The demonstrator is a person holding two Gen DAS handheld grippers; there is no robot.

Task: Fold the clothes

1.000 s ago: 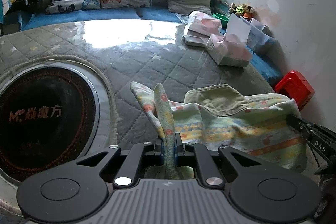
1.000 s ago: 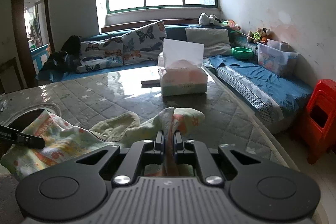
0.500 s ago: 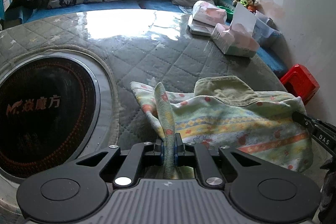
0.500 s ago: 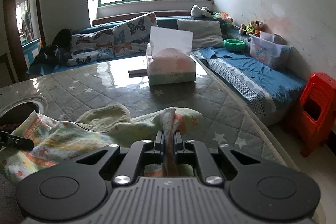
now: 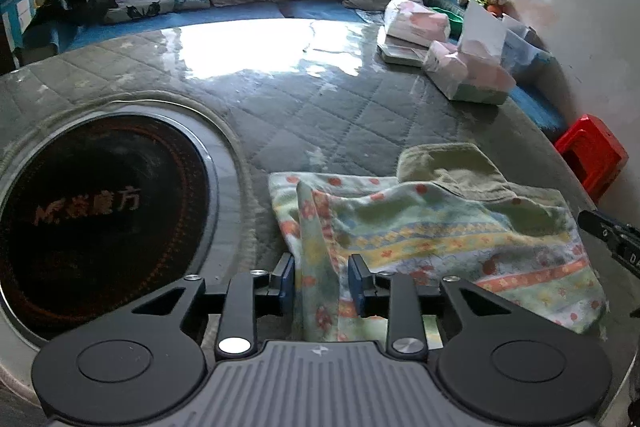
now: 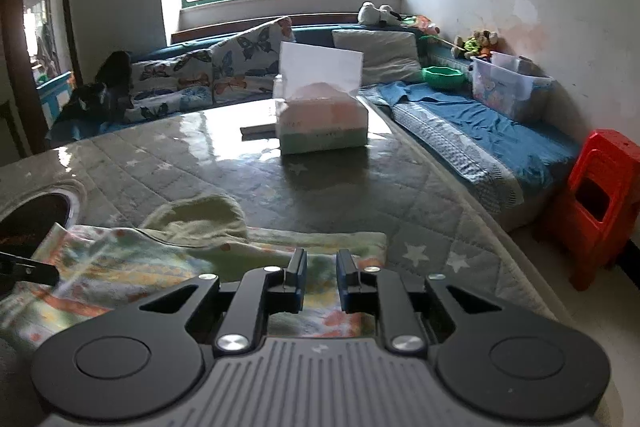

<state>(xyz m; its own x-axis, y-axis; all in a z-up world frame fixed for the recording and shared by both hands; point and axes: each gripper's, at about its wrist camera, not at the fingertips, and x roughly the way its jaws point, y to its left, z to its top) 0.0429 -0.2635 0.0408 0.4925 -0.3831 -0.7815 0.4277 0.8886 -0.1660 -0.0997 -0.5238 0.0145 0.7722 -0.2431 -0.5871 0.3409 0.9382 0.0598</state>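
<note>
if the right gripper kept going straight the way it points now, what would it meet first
Probably the patterned garment lying just ahead of the right gripper, whose jaws have just been opening with nothing pinched. Past its edge lies the quilted table cover; depth is unclear.

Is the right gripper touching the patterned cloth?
Apart. In the right wrist view, the right gripper has just been opening, its pads stand clear with a bare gap between them, and the cloth lies flat beneath.

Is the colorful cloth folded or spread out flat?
Folded. The patterned cloth lies doubled on the quilted table, with a green layer peeking out beneath its far edge.
</note>
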